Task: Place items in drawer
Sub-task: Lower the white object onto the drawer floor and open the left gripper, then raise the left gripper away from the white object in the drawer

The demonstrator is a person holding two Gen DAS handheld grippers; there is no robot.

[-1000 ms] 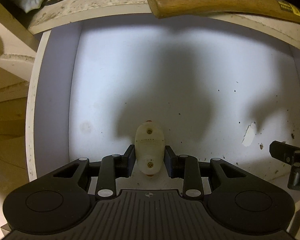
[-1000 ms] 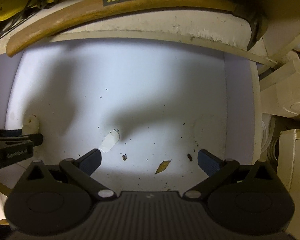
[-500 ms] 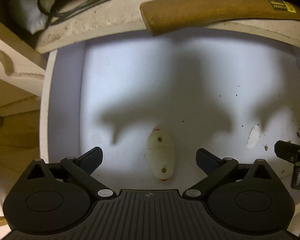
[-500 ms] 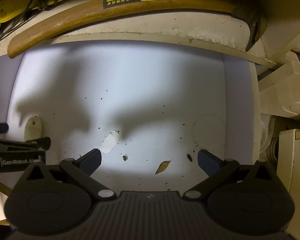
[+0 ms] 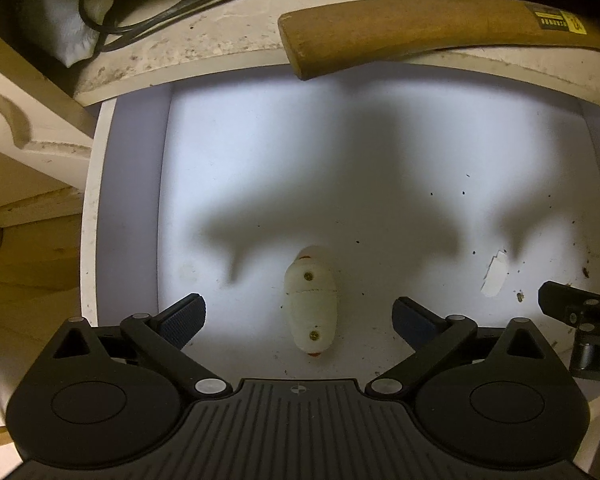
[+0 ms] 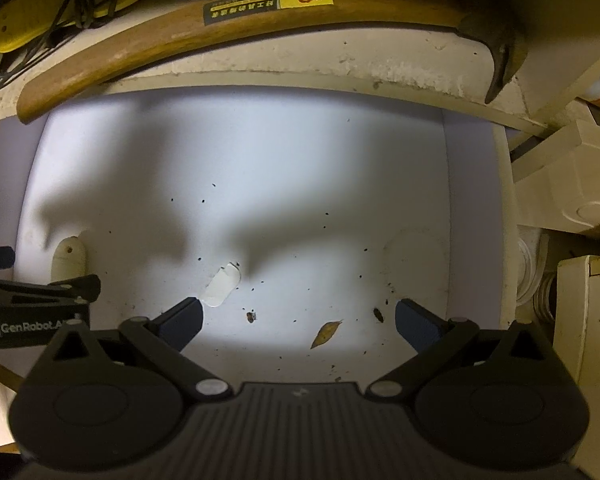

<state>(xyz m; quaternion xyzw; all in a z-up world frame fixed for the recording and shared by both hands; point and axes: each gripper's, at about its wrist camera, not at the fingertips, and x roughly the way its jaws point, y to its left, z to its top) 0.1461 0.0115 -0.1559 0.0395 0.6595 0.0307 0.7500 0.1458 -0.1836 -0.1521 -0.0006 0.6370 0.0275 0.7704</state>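
A small cream oval plastic piece with two screws [image 5: 310, 304] lies on the white drawer floor [image 5: 340, 184], between my left gripper's [image 5: 298, 316] open fingers and below them, untouched. It also shows in the right wrist view [image 6: 69, 261], at the far left. My right gripper [image 6: 298, 318] is open and empty above the drawer's front middle. Its finger shows at the right edge of the left wrist view [image 5: 576, 308].
A wooden-handled axe [image 6: 220, 24] lies on the ledge behind the drawer, with black cables [image 5: 148, 20] and a yellow tool [image 6: 60, 12]. A chipped white patch [image 6: 222, 290], a dry leaf [image 6: 326, 334] and dirt specks mark the floor. Drawer walls stand left [image 5: 136, 208] and right [image 6: 466, 216].
My left gripper opened and let go of the cream piece, which now lies on the drawer floor. The left gripper has drawn back and up. The right gripper has barely moved.
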